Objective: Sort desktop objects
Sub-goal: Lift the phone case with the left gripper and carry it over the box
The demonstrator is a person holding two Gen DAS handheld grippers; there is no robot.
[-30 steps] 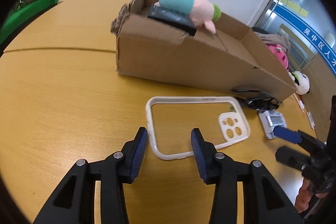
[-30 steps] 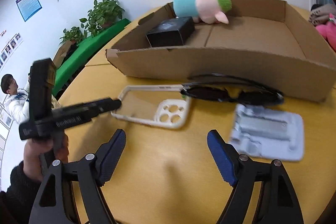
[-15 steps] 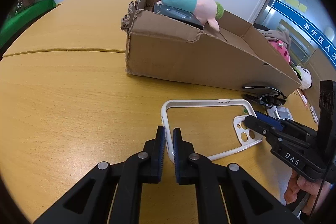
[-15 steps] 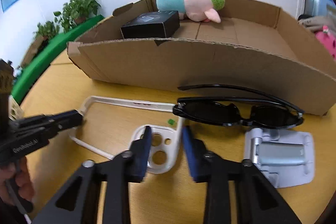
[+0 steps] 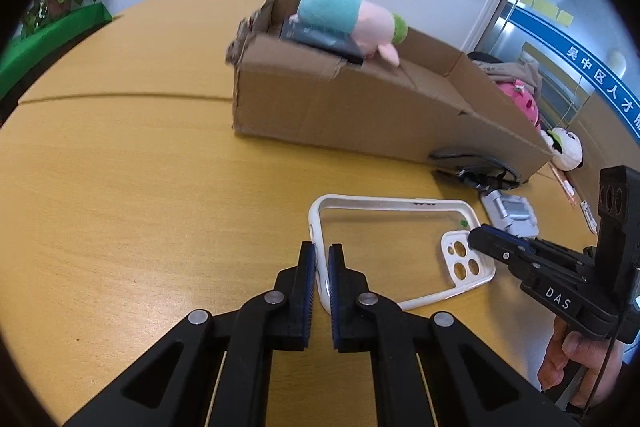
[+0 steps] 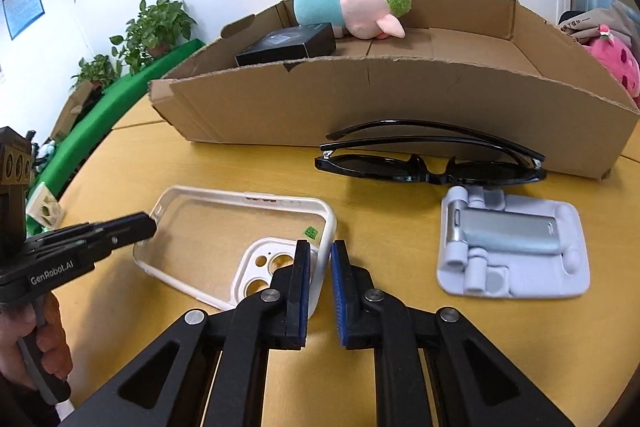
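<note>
A clear phone case [image 5: 400, 202] with a white rim lies across the wooden table in front of the cardboard box [image 5: 360, 111]. My left gripper [image 5: 320, 255] is shut on the rim at its plain short end. My right gripper [image 6: 320, 251] is shut on the rim of the phone case [image 6: 276, 246] at the camera-hole end. Each wrist view shows the other tool: the right gripper [image 5: 478, 238] and the left gripper [image 6: 148, 225]. In the box [image 6: 400, 99] are a plush toy [image 6: 348, 7] and a small black box [image 6: 286, 45].
Black sunglasses [image 6: 432, 171] lie against the box's front wall. A grey phone stand [image 6: 512, 243] lies to the right of the case. A pink plush [image 5: 520, 103] and a panda toy [image 5: 564, 147] sit beyond the box's right end. Bare table spreads to the left.
Both grippers went from open to shut on the phone case's rim. The left one came in to the short end. The right one swung left from near the stand to the camera end.
</note>
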